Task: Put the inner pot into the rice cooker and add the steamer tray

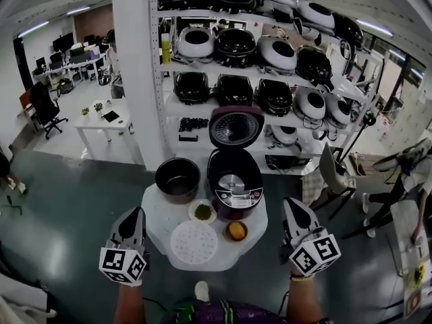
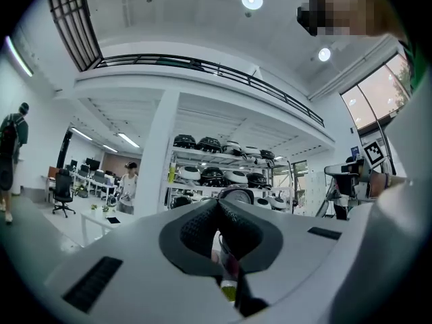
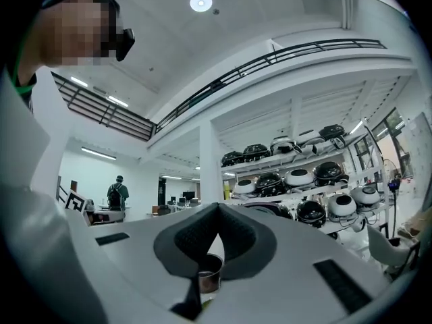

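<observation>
Nothing is done yet: the inner pot (image 1: 177, 179) and steamer tray (image 1: 194, 242) sit on the worktop (image 1: 255, 240) between and beyond the clenched, empty fingers of the left gripper (image 1: 133, 214) and right gripper (image 1: 294, 208), and the rice cooker (image 1: 234, 184) gapes open.

White, black-tipped left tongs (image 1: 132, 213) and right tongs (image 1: 291, 202) bear black-and-white marker cubes (image 1: 123, 264); the shirt (image 1: 206, 312) is purple-patterned.

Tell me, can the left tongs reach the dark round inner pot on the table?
Probably yes: nothing stands between the shut left tongs and the dark round inner pot, though they must open first.
</observation>
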A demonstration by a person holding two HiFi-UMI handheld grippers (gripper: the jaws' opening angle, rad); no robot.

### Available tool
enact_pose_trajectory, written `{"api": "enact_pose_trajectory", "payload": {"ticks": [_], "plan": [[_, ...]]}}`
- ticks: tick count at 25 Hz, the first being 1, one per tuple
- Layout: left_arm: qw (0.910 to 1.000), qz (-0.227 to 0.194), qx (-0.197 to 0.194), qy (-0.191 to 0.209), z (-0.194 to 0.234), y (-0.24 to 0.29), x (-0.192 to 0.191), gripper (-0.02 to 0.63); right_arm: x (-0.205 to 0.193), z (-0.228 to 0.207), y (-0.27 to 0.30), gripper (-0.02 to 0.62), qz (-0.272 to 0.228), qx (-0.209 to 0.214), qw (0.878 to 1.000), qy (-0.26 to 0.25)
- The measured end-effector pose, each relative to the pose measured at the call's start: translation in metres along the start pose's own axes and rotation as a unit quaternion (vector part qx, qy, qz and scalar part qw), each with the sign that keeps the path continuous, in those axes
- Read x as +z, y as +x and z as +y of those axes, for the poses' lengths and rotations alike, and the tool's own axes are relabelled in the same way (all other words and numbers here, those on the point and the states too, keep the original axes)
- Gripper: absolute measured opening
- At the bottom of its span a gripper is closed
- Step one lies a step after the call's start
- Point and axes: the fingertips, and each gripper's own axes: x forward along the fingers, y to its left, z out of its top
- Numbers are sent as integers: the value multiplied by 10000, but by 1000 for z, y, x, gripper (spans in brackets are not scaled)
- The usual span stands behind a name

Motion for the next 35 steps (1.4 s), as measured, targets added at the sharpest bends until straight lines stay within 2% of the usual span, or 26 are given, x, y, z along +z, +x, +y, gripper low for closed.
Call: {"api": "enact_pose_trajectory", "payload": {"ticks": [5, 10, 14, 22, 28, 30, 32, 35], "plan": [[10000, 25, -55, -76, 42, 47, -3, 20, 0, -4, 58, 6, 7, -85, 10000, -28], [9996, 24, -131, -229, 75, 82, -7, 20, -5, 1, 92, 5, 21, -180, 9998, -40], [9990, 102, -265, -333, 81, 97, -20, 20, -15, -1, 106, 6, 133, -171, 9998, -16], [9982, 189, -220, -529, 94, 104, -36, 20, -29, 2, 132, 6, 205, 13, 9998, 18], [9989, 238, -318, -257, 85, 102, -40, 22, -38, 3, 150, 6, 236, 289, 9992, 108], [9986, 295, -389, -219, 82, 104, -43, 58, -37, 6, 155, 6, 225, 389, 9989, 115], [9977, 383, -523, -195, 78, 108, -45, 150, -37, 8, 158, 6, 222, 473, 9986, 114], [9964, 515, -673, 10, 71, 116, -47, 246, -39, 3, 162, 6, 213, 491, 9983, 238]]}}
